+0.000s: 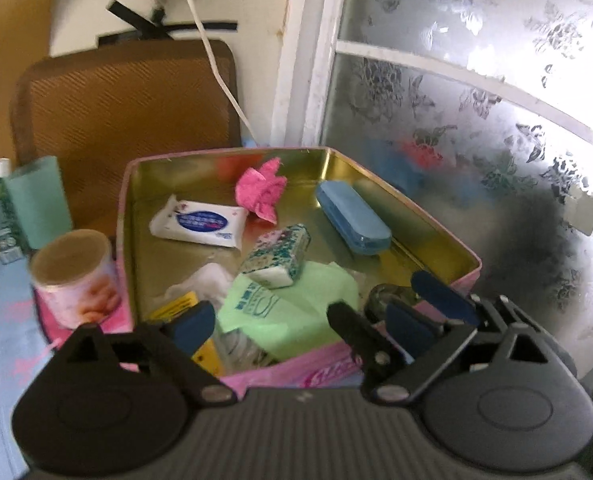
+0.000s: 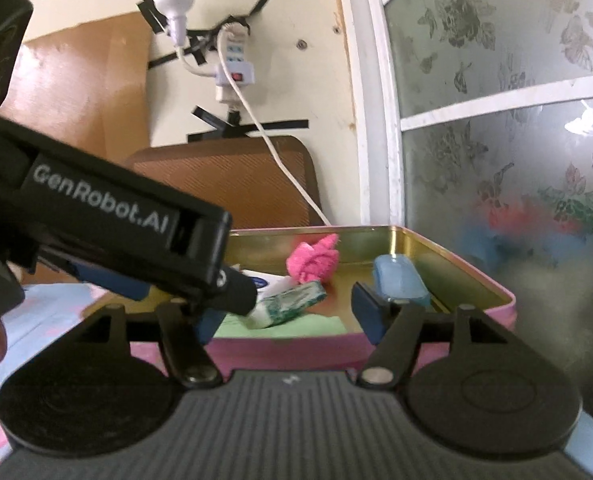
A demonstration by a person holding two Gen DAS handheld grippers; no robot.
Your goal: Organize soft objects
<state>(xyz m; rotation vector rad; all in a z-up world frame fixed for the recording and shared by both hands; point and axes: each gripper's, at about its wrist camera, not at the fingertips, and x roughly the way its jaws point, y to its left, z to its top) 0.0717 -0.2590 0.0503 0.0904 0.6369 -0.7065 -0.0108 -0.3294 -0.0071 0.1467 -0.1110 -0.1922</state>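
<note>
"GenRobot.AI" in white on black left gripper [image 2: 232,300] body; other labels too blurred.

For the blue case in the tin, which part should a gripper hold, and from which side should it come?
Probably grip the blue case across its narrow width, near the middle, coming from above. It lies flat and long beside the tin's right wall, so a side approach is blocked there, while its top is free. Its rounded ends look harder to pinch. Both the left gripper and the right gripper are open and empty.

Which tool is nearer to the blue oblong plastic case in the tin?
Right. The right tool has one finger beside the blue oblong plastic case; the left tool is above the tin's near edge.
</note>
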